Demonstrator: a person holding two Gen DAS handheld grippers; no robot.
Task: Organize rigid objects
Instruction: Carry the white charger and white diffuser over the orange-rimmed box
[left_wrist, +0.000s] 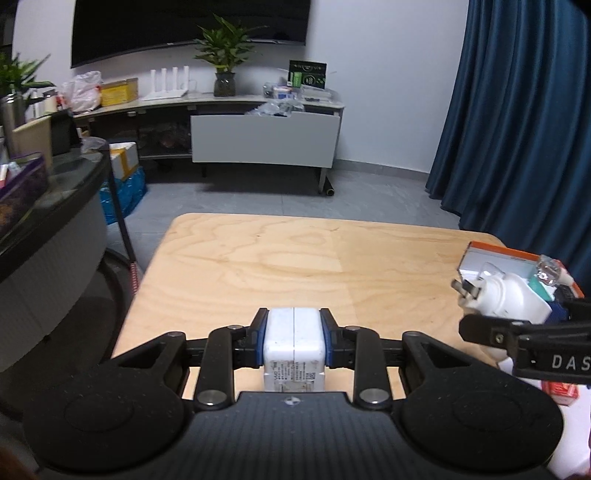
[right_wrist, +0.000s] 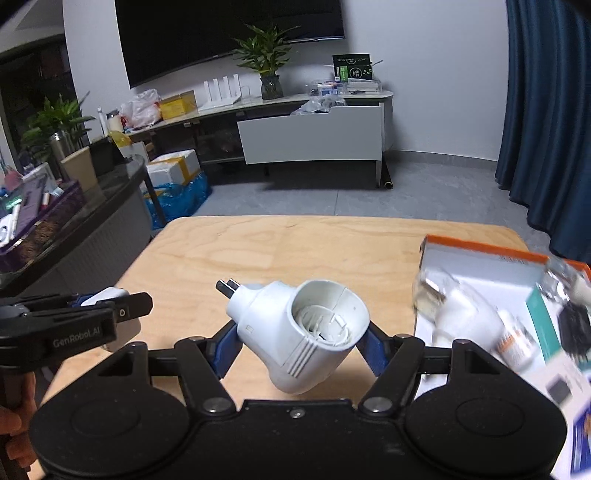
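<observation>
Left wrist view: a white square charger (left_wrist: 294, 347) is clamped in the closed left claw (left_wrist: 294, 328) above the wooden surface (left_wrist: 280, 266), while a white round plug adapter (right_wrist: 295, 332) is gripped by the half-open right claw (right_wrist: 299, 343) beside an orange-edged box (right_wrist: 491, 266).

White charger block (left_wrist: 294, 341) clamped in left hand-held gripper (left_wrist: 294, 332) above wooden table (left_wrist: 280, 258), orange-rimmed box (left_wrist: 498, 258) right.

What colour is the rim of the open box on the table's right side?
Orange, on the open box; clearest in the right wrist view.
</observation>
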